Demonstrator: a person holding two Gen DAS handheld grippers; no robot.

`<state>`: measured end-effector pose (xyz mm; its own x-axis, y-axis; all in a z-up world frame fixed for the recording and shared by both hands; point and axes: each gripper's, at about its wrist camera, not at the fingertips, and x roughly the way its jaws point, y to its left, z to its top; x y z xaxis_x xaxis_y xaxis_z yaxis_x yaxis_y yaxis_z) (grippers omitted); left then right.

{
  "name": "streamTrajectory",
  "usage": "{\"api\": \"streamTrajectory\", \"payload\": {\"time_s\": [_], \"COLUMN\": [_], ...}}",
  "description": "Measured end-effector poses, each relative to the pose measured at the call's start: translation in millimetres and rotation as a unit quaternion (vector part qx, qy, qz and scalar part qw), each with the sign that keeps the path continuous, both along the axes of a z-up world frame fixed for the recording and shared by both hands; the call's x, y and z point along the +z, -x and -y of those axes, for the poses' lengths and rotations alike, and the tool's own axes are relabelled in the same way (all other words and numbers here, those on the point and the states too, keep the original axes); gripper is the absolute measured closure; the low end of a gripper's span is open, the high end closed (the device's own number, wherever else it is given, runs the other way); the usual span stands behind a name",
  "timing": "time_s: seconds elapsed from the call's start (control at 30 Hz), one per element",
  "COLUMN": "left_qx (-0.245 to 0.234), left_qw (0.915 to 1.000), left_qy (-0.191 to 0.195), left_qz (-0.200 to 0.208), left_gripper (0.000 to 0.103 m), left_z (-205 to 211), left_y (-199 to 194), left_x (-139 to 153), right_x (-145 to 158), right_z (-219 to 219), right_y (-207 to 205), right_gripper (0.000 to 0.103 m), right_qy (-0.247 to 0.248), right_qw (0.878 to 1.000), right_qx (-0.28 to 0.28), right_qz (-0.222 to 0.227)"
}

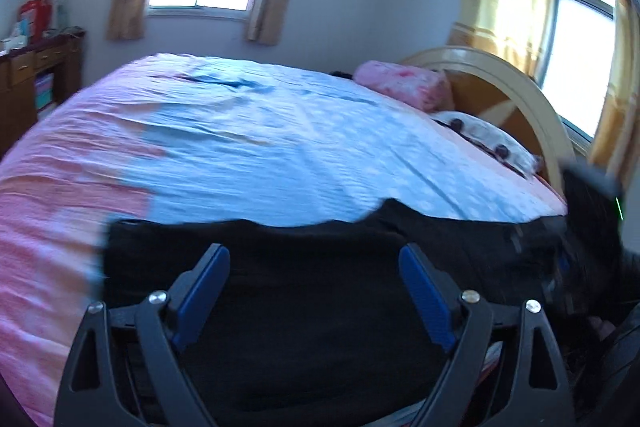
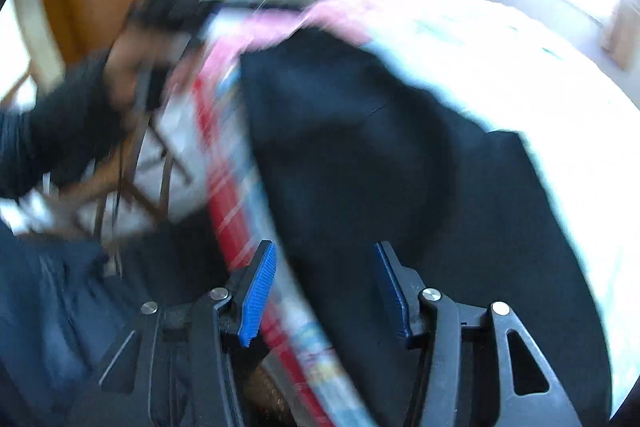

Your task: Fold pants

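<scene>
Left gripper [image 1: 314, 259] hangs over the black pants [image 1: 304, 307], its 2 blue-padded fingers [image 1: 204, 287] spread wide — nothing between them, the cloth lying flat below. The pants sit on the near edge of the bed [image 1: 240, 147], spread across its pale blue and pink sheet, with the pink pillow [image 1: 404, 85] far up by the headboard. Over to the right gripper [image 2: 324, 267] — its jaws stand about halfway apart, gripping nothing, poised above the same pants [image 2: 344, 155] at the bed's striped edge [image 2: 228, 163]. Blurred, the person's left hand [image 2: 128, 67] shows beyond that edge.

Black pants [image 1: 304, 267], spread flat on bed
</scene>
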<state>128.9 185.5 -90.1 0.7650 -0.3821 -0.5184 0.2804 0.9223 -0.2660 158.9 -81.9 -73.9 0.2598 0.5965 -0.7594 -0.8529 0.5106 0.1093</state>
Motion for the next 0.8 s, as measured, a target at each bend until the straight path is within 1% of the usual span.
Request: {"api": "streamTrajectory", "payload": {"time_s": [0.03,0.07,0.13,0.17,0.2,0.23,0.3,0.33,0.4,0.43,0.47,0.5,0.57,0.6,0.63,0.67,0.73,0.8], "left_qx": [-0.014,-0.021,-0.032,-0.039,-0.042,-0.042,-0.044,-0.043,-0.041,-0.042,-0.042,-0.042,-0.045,-0.046,-0.048,-0.050,-0.054,-0.055], "left_qw": [0.9999,0.9997,0.9990,0.9986,0.9983,0.9977,0.9968,0.9963,0.9958,0.9955,0.9953,0.9951,0.9953,0.9953,0.9953,0.9953,0.9950,0.9951], "left_qy": [-0.004,-0.008,-0.024,-0.027,-0.030,-0.039,-0.046,-0.040,-0.035,-0.037,-0.042,-0.046,-0.047,-0.048,-0.050,-0.052,-0.057,-0.056], "left_qz": [-0.007,-0.010,-0.021,-0.023,-0.026,-0.036,-0.049,-0.063,-0.075,-0.076,-0.077,-0.077,-0.072,-0.070,-0.067,-0.065,-0.062,-0.060], "left_gripper": [0.013,0.013,0.013,0.013,0.013,0.013,0.013,0.013,0.013,0.013,0.013,0.013,0.013,0.013,0.013,0.013,0.013,0.013], "left_z": [13,23,47,53,58,64,68,68,67,67,69,69,68,68,68,69,69,70], "left_y": [-1,0,-1,1,3,3,4,2,3,5,6,6,9,10,11,12,13,10], "left_x": [-5,-8,-20,-24,-27,-32,-41,-46,-54,-57,-59,-61,-63,-63,-64,-64,-64,-63], "right_x": [7,15,21,22,20,16,8,3,-12,-23,-31,-39,-53,-59,-59,-56,-47,-33], "right_z": [8,17,24,28,32,34,32,29,21,15,12,10,8,7,6,7,15,27], "right_y": [-12,-35,-66,-85,-109,-127,-153,-163,-184,-193,-200,-205,-209,-207,-207,-203,-197,-188], "right_gripper": [0.051,0.051,0.051,0.051,0.051,0.051,0.051,0.051,0.055,0.060,0.068,0.073,0.081,0.084,0.093,0.095,0.097,0.098], "right_qy": [-0.011,-0.031,-0.059,-0.075,-0.093,-0.106,-0.123,-0.124,-0.118,-0.109,-0.102,-0.102,-0.101,-0.105,-0.114,-0.130,-0.161,-0.190], "right_qw": [1.000,0.998,0.993,0.988,0.981,0.974,0.964,0.959,0.950,0.946,0.940,0.934,0.925,0.922,0.921,0.921,0.921,0.923], "right_qx": [-0.023,-0.058,-0.098,-0.118,-0.146,-0.161,-0.178,-0.180,-0.196,-0.196,-0.203,-0.208,-0.200,-0.198,-0.193,-0.188,-0.196,-0.203], "right_qz": [-0.004,-0.014,-0.038,-0.059,-0.089,-0.115,-0.157,-0.177,-0.211,-0.235,-0.253,-0.271,-0.306,-0.316,-0.319,-0.316,-0.297,-0.267]}}
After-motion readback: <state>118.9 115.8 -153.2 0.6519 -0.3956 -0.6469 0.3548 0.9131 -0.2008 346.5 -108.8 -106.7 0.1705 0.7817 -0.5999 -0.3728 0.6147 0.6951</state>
